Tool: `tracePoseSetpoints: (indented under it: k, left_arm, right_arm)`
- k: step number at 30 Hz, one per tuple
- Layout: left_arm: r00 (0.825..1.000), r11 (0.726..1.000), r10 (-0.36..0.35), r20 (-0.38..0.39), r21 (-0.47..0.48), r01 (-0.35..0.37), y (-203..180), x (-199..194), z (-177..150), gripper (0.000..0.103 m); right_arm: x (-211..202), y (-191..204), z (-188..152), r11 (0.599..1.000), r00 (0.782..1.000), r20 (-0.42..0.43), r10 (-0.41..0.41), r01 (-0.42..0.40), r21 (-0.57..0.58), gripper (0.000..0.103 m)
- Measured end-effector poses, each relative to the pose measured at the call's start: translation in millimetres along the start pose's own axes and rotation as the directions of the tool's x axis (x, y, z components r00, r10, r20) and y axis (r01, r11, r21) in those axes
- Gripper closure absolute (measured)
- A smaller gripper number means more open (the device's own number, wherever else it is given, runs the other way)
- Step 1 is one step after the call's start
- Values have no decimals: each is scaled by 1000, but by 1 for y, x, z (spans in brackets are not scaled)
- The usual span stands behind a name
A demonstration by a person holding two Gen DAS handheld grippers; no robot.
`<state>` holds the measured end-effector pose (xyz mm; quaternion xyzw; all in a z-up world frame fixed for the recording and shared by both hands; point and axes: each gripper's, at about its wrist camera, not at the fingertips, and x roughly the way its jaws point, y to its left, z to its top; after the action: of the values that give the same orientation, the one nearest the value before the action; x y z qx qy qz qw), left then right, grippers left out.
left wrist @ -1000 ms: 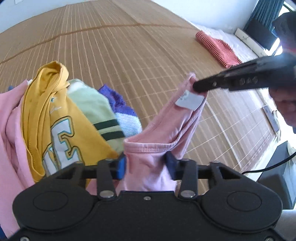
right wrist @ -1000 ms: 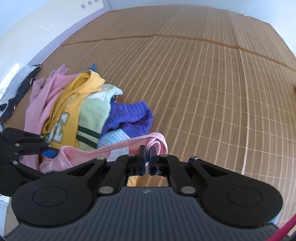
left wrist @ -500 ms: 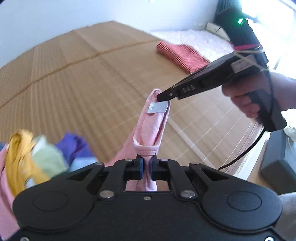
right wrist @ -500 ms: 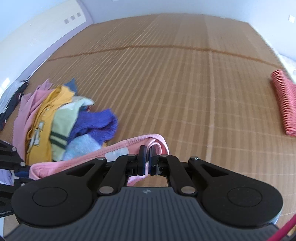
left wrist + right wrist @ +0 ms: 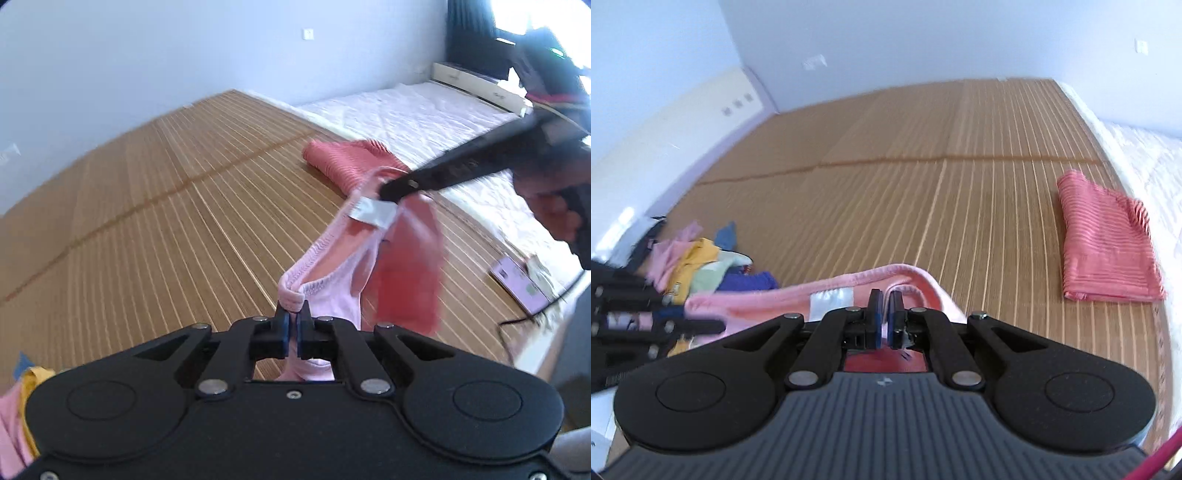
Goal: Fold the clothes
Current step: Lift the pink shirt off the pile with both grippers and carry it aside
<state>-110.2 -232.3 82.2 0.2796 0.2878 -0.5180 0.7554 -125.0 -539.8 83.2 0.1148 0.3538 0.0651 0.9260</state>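
Pink garment (image 5: 332, 291) hangs in air above bamboo mat (image 5: 155, 229), stretched between left gripper (image 5: 293, 325) and right gripper (image 5: 885, 317), both clamped on its neckline. Risk: thin pinch at hem slips under tension, garment drops crumpled.

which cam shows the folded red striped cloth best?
Right wrist: the folded red striped cloth lies whole and unobstructed on the bamboo mat. In the left wrist view the pink garment and right tool partly cover it.

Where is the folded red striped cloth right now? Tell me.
The folded red striped cloth lies on the bamboo mat, at its right edge beside the white mattress, far from the clothes pile on the left.
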Motion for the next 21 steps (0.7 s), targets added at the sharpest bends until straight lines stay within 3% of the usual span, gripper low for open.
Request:
tracePoseSetpoints:
  k: [6, 13, 21]
  left_arm:
    - [994, 991, 102, 45, 81, -106, -22, -39, 43, 98]
    - [988, 972, 152, 30, 174, -155, -47, -94, 48, 98]
    - [977, 957, 202, 71, 196, -213, -42, -145, 68, 99]
  right_arm:
    - [-58, -25, 15, 995, 989, 110, 101, -100, -20, 100]
    - [-105, -26, 18, 982, 971, 156, 181, -171, -76, 100]
    - [-152, -11, 39, 955, 924, 252, 289, -258, -146, 100]
